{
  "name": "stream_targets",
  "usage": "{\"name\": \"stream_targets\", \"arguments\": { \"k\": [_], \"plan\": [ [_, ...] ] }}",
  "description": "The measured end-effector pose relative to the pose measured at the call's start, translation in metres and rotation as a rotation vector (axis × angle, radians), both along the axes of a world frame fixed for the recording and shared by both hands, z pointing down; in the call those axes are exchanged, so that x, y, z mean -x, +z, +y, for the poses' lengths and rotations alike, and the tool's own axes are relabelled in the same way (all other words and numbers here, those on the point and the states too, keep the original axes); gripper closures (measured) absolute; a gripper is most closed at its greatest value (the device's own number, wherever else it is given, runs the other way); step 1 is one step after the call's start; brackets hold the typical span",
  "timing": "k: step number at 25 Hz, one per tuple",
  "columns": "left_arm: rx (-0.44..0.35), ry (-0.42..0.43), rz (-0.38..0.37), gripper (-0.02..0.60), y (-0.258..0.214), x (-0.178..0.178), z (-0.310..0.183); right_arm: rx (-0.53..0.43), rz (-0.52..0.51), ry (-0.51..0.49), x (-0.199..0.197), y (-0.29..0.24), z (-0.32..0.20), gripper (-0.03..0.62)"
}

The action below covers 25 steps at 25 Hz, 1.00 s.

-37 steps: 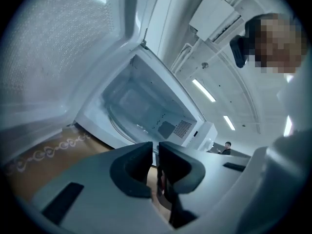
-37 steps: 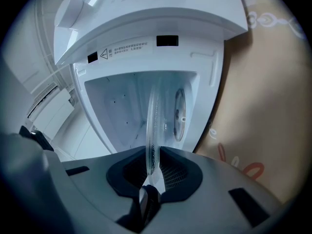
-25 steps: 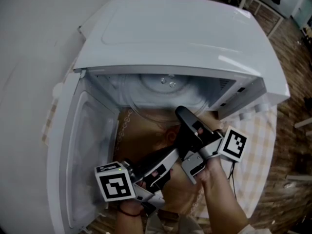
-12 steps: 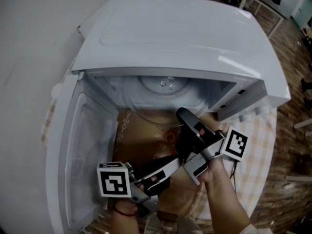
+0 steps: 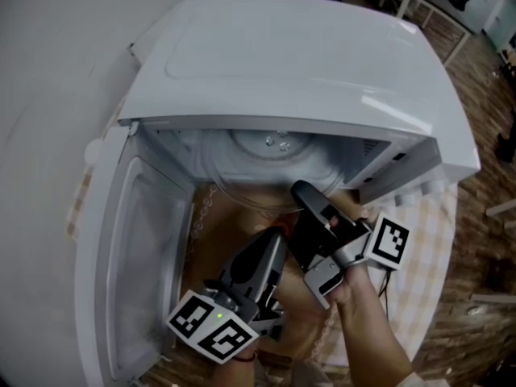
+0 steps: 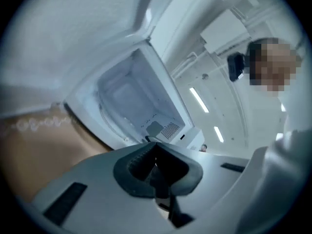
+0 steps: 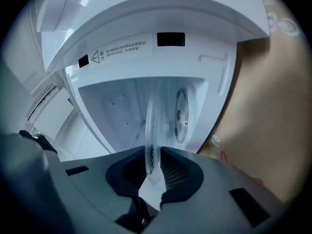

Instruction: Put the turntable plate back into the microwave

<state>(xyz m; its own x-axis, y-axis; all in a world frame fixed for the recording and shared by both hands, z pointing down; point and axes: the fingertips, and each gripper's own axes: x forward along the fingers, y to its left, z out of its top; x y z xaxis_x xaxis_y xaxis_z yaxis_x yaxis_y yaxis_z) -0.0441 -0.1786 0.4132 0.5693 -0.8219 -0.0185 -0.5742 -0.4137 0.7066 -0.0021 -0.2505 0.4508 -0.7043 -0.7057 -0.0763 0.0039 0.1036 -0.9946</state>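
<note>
The turntable plate [image 5: 250, 200] lies level and about halfway into the microwave [image 5: 306, 55]. Its far part is over the cavity floor, and its near rim juts out of the mouth toward the near edge of the tabletop [image 5: 427, 240]. The right claw [image 5: 300, 190] has that near rim at its right-hand side. In the right gripper view the glass [image 7: 153, 130] runs edge-on, straight away from the claw [image 7: 155, 172] into the cavity. The pads lie against both faces of the rim, although the jaws have just been easing apart a little. Beyond the glass the round hub [image 7: 181, 116] shows on the cavity floor, apart from the plate, so the plate does not look seated yet. The move ahead seems to turn on this: the plate's centre is on the near side of the hub, so it has to go farther in along the claw's own line, then down. The right hand is the nearer one and the one in charge. The left claw [image 5: 272, 239] is pressed together on nothing [image 6: 156, 162]. It points at the mouth from just beside the right claw, on the side of the open door [image 5: 137, 248] that swings out toward the tabletop's left edge. Whether it touches the plate's underside I cannot tell.
</note>
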Motion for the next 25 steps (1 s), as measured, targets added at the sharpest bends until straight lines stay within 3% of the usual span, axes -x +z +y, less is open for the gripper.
{"name": "stream_targets", "arguments": {
  "k": [3, 5, 10, 15, 25],
  "plan": [
    [-0.145, -0.084, -0.272, 0.581, -0.005, 0.008, -0.003, -0.010, -0.014, 0.009, 0.001, -0.001, -0.001, 0.526],
    [-0.194, -0.121, -0.344, 0.581, -0.008, 0.013, -0.002, -0.016, -0.026, 0.022, 0.002, -0.001, -0.001, 0.526],
    [-0.271, -0.175, -0.413, 0.581, -0.012, 0.019, -0.001, -0.009, -0.065, 0.057, 0.006, 0.002, -0.010, 0.525],
    [-0.334, -0.160, -0.496, 0.581, -0.010, 0.014, -0.013, -0.013, -0.061, 0.081, 0.008, 0.005, -0.022, 0.523],
    [-0.431, -0.211, -0.503, 0.581, -0.008, 0.015, -0.032, -0.040, -0.031, 0.076, 0.012, 0.007, -0.040, 0.517]
  ]
}}
